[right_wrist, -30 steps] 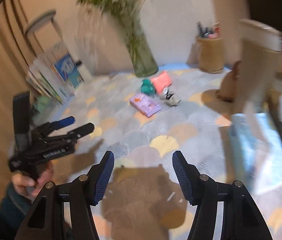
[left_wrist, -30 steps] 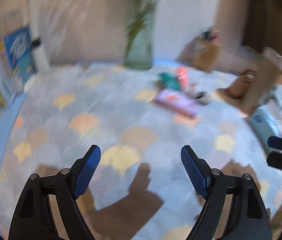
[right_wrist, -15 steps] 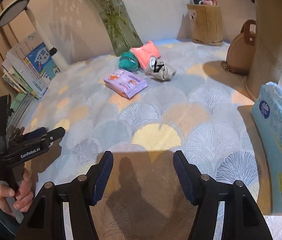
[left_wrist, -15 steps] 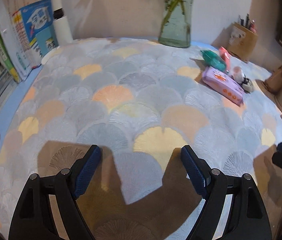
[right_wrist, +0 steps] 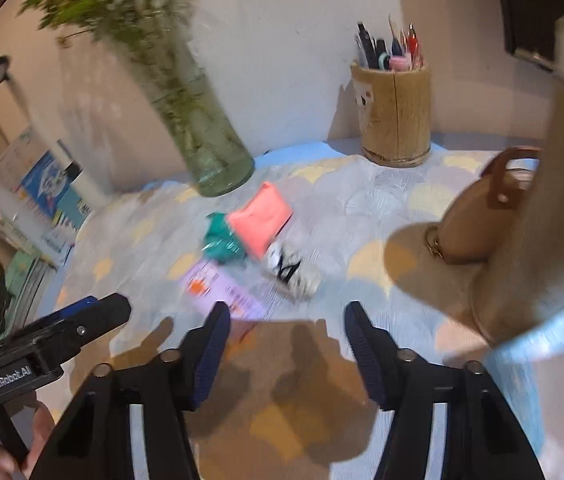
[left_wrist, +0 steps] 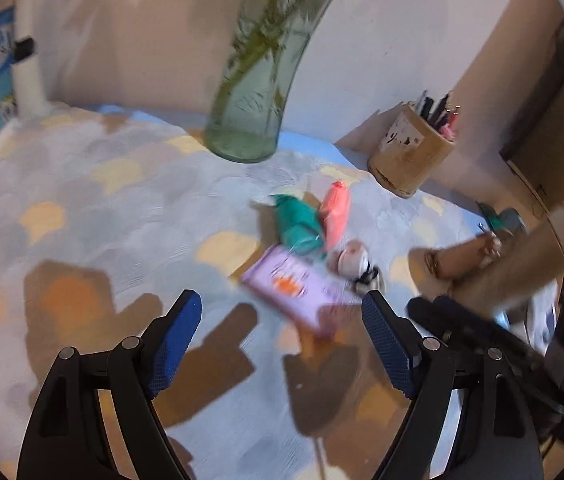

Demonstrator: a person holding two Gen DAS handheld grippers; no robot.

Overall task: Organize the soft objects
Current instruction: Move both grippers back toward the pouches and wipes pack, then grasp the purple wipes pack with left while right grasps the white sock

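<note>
A small cluster lies on the patterned cloth: a purple wipes pack (left_wrist: 296,286) (right_wrist: 223,290), a teal soft bundle (left_wrist: 298,226) (right_wrist: 221,240), a coral pink folded cloth (left_wrist: 336,210) (right_wrist: 259,216) and a white-and-black rolled piece (left_wrist: 356,262) (right_wrist: 292,270). My left gripper (left_wrist: 282,344) is open and empty, just short of the purple pack. My right gripper (right_wrist: 286,350) is open and empty, also just short of the cluster. Each gripper shows in the other's view, the right one (left_wrist: 482,332) and the left one (right_wrist: 53,332).
A glass vase with green stems (left_wrist: 249,120) (right_wrist: 205,140) stands behind the cluster. A wooden pen holder (left_wrist: 410,160) (right_wrist: 396,116) is at the back right. A tan handbag (right_wrist: 478,220) and a blue tissue pack (right_wrist: 542,360) are on the right. Books (right_wrist: 37,200) lean at the left.
Both grippers have moved forward toward the cluster of soft objects, which now looks larger and nearer. Both stay open and empty.
</note>
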